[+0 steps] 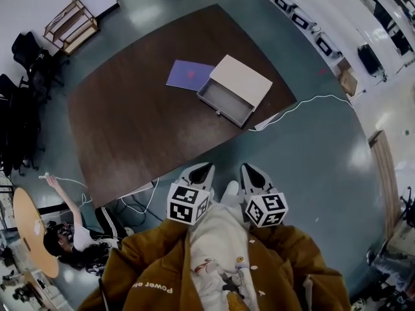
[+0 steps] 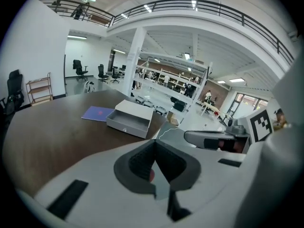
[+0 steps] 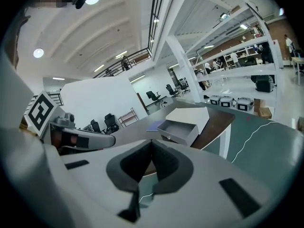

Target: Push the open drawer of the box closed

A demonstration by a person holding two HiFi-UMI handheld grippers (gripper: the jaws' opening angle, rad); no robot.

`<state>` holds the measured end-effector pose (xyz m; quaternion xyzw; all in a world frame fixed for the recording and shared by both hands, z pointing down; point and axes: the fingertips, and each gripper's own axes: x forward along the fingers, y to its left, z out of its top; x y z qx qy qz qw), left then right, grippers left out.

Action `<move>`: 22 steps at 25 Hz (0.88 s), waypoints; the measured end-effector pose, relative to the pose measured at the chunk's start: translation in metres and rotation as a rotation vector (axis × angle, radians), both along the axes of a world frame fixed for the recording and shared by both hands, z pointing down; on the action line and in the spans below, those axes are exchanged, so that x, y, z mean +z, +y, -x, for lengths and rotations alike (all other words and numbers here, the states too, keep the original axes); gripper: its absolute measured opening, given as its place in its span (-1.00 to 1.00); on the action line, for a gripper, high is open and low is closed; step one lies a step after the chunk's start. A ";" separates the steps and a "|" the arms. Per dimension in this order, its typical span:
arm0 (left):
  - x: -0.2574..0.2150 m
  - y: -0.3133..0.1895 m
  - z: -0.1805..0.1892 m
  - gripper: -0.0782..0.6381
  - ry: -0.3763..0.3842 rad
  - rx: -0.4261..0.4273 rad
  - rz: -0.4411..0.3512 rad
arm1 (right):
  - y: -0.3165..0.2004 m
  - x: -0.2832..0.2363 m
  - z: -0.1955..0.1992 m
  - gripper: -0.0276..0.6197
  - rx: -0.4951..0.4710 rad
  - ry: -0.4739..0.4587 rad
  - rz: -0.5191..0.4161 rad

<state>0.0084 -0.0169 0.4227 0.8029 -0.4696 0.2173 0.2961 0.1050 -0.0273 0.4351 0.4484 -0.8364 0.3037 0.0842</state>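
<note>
Drawer [image 1: 224, 101] stands pulled out of its box [image 1: 243, 78], well ahead of both grippers; the push is not yet begun.
The left gripper [image 1: 206, 168] and right gripper [image 1: 249, 168] hang near the person's chest, short of the table's [image 1: 130, 122] near edge, each with its jaws together and nothing between them. That likely suits a push with closed tips, set square on the middle of the drawer front, which faces the grippers, so the drawer runs straight and the light box does not twist. The bare tabletop ahead gives free approach. The box lies near the table's right-hand edge, and a purple sheet [image 1: 188, 74] lies just beyond it to the left.
</note>
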 end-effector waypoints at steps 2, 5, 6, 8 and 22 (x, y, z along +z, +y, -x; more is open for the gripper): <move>0.006 -0.009 0.001 -0.76 -0.020 0.033 0.009 | -0.008 0.004 0.006 -0.90 0.008 -0.021 0.032; 0.017 -0.022 0.005 -0.76 -0.035 0.073 0.036 | -0.019 0.011 0.020 -0.90 0.018 -0.071 0.086; 0.022 -0.026 0.007 -0.76 -0.039 0.081 0.043 | -0.023 0.014 0.025 -0.90 0.020 -0.083 0.100; 0.032 -0.034 0.012 -0.76 -0.038 0.090 0.062 | -0.030 0.022 0.034 -0.90 0.026 -0.090 0.123; 0.117 -0.128 0.038 -0.76 -0.057 0.146 0.152 | -0.106 0.101 0.067 -0.90 0.185 -0.073 0.276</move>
